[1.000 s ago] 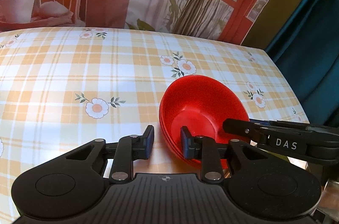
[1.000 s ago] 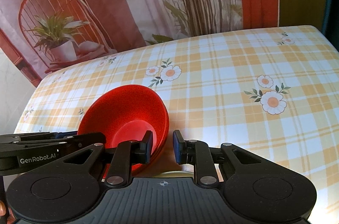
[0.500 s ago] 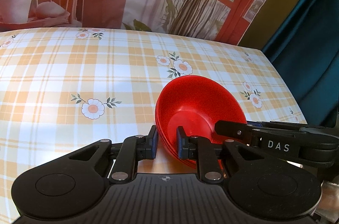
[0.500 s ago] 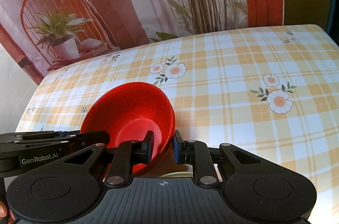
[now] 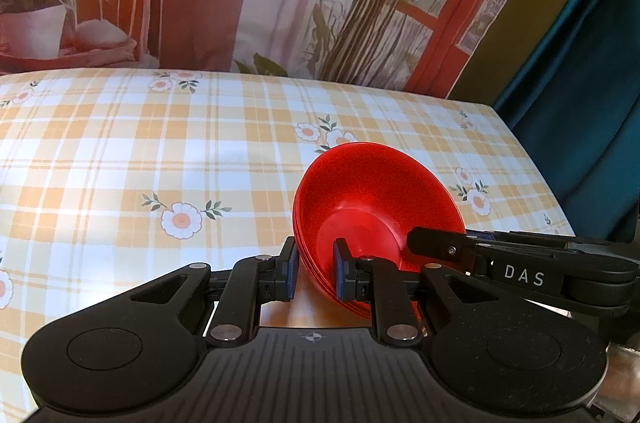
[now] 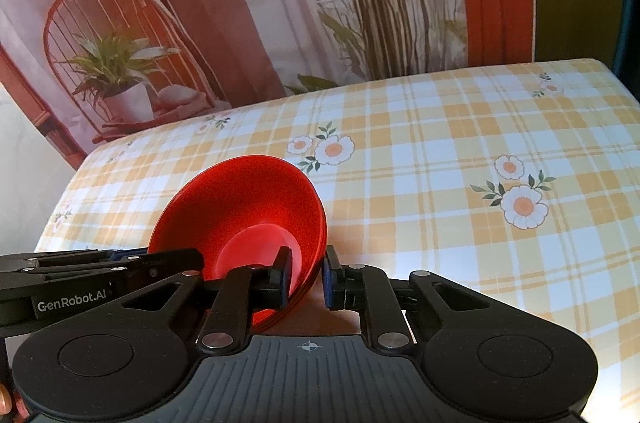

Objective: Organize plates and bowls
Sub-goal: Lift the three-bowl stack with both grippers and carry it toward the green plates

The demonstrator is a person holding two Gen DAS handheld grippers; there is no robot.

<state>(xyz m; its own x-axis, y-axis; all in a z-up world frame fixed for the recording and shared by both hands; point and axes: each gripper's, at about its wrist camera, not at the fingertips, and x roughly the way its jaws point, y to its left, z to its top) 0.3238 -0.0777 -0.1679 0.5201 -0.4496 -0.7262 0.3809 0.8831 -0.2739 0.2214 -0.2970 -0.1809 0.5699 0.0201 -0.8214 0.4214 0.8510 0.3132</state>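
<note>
The stacked bowls sit tilted on the table, between both tools.

Checked floral tablecloth over the table.

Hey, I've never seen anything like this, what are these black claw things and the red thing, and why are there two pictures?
These are two handheld grippers, one in each of a person's hands, each with a camera looking along its jaws. One picture comes from the left gripper, the other from the right gripper. Between them is a stack of red bowls, over a table with a yellow checked floral tablecloth. Each gripper's jaws are closed on the stack's rim, from opposite sides, having just tightened. The black arm at each picture's edge is the other gripper.
</note>
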